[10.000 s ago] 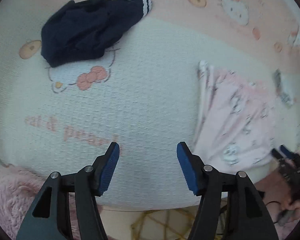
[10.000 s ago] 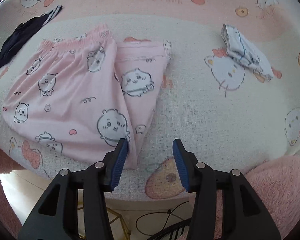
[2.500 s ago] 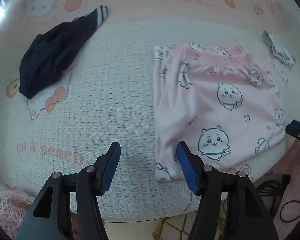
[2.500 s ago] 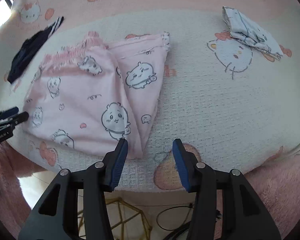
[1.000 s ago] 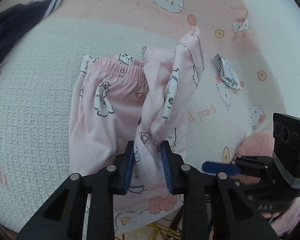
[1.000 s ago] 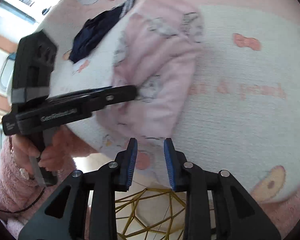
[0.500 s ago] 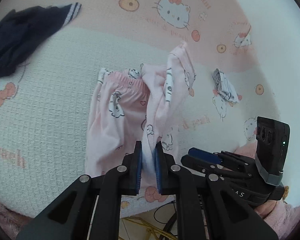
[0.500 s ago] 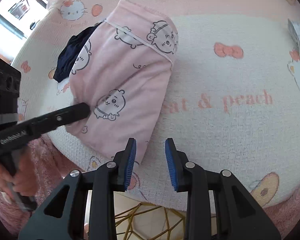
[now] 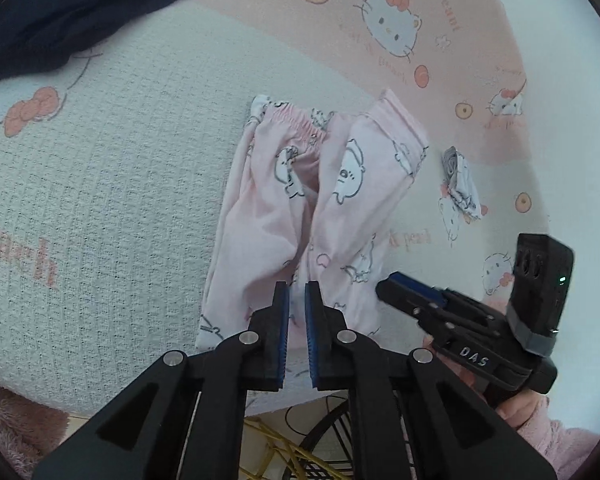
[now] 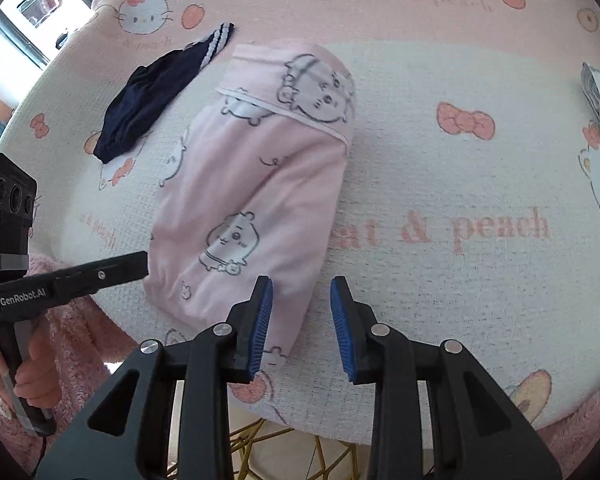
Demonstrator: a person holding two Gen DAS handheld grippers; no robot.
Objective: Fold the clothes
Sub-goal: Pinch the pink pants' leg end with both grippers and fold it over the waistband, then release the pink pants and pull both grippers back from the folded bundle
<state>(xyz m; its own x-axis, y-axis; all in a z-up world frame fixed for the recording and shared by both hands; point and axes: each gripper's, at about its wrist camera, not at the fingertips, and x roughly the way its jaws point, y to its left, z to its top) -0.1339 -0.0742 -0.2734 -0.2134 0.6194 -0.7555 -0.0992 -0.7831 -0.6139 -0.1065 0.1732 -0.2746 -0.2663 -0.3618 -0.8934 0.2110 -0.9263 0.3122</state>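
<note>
Pink-and-white waffle-weave cover (image 10: pixel 440 168) printed with cats and peaches, spread over the table. Pink pyjama trousers (image 10: pixel 256 184), cartoon print, partly folded, near edge. Navy garment (image 10: pixel 152 96) with striped cuff, well apart at the far left. Small folded white cloth (image 9: pixel 462 184), far right. Left claw (image 9: pixel 296 312) nearly closed, pinching the trousers' near edge; right claw (image 10: pixel 300 320) open, empty, just beside the trousers' near corner.

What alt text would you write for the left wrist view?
The left gripper pinches the near edge of pink cartoon-print pyjama shorts on a cat-print blanket. The right gripper reaches in beside it; a navy garment lies behind.
</note>
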